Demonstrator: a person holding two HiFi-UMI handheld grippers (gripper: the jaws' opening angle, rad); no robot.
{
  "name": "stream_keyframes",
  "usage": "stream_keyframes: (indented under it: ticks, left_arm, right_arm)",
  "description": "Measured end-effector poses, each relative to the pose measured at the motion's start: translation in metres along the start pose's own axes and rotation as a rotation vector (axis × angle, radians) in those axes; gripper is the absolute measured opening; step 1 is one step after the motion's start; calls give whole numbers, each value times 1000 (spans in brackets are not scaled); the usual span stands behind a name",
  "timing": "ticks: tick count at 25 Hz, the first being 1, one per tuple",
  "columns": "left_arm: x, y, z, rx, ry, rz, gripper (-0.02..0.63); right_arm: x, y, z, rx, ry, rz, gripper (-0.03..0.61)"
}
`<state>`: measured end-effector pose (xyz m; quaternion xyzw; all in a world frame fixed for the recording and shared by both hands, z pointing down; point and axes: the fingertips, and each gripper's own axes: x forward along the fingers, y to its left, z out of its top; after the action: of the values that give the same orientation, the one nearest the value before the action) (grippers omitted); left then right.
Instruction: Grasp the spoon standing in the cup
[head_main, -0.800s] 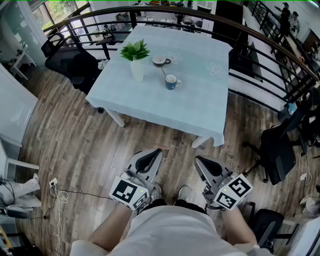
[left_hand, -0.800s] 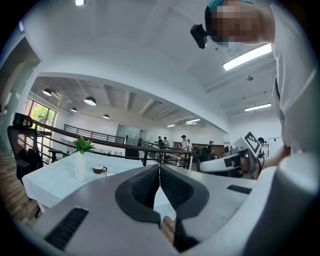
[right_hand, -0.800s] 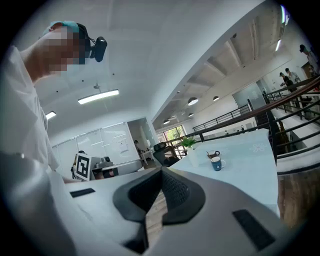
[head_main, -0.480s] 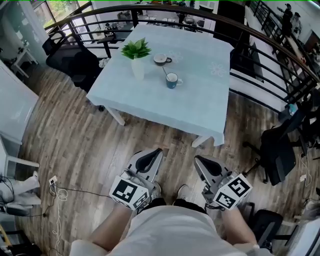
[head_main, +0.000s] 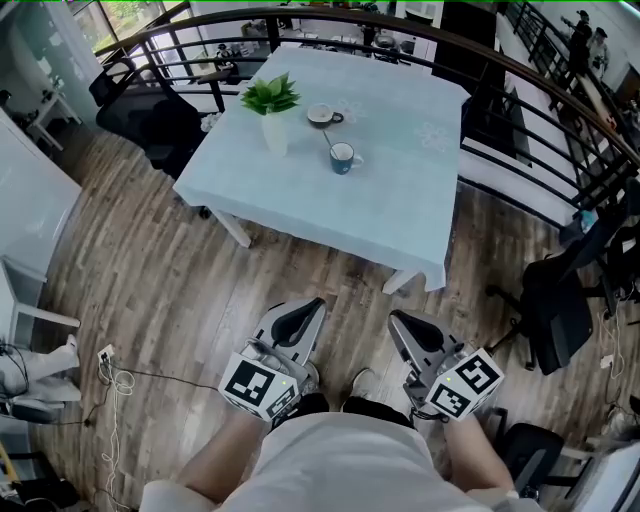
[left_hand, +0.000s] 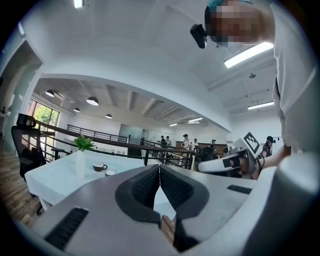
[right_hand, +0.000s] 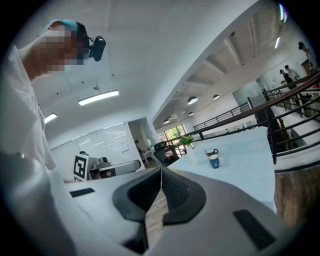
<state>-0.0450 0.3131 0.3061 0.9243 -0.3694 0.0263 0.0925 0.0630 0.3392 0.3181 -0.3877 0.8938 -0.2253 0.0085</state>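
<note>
A blue cup (head_main: 342, 158) stands on the light blue table (head_main: 400, 215), well ahead of me. A spoon (head_main: 329, 142) stands in the cup and leans back left. In the right gripper view the blue cup (right_hand: 214, 161) shows far off, with the spoon (right_hand: 206, 152) sticking up from it. My left gripper (head_main: 316, 301) and right gripper (head_main: 394, 318) hang low near my body over the wooden floor, far from the table. Both are shut with nothing between the jaws. From their own cameras, the left gripper (left_hand: 160, 168) and the right gripper (right_hand: 161, 171) show closed pads.
A plant in a white vase (head_main: 273, 117) and a second cup (head_main: 321, 117) stand behind the blue cup. A curved black railing (head_main: 520, 90) runs behind and to the right of the table. Black office chairs (head_main: 555, 300) stand on the right and one (head_main: 150, 115) at the far left. Cables (head_main: 115, 385) lie on the floor at left.
The head view has drifted slightly, so the table sits a little differently in the picture. Both grippers stay shut in the same place.
</note>
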Motion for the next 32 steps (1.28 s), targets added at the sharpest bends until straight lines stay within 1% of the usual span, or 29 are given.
stream_keyframes:
  ticks: [10, 17, 25, 32]
  left_arm:
    - [24, -37, -7, 17, -6, 34, 21]
    - [40, -47, -10, 15, -2, 50, 21]
    - [58, -36, -17, 9, 9, 66, 21]
    - [77, -10, -19, 6, 3, 77, 21]
  right_arm:
    - [-39, -29, -3, -5, 3, 32, 23]
    - [-50, -49, 0, -3, 9, 41, 23]
    - [-40, -70, -2, 5, 25, 52, 23]
    - [-16, -89, 2, 1, 36, 59, 23]
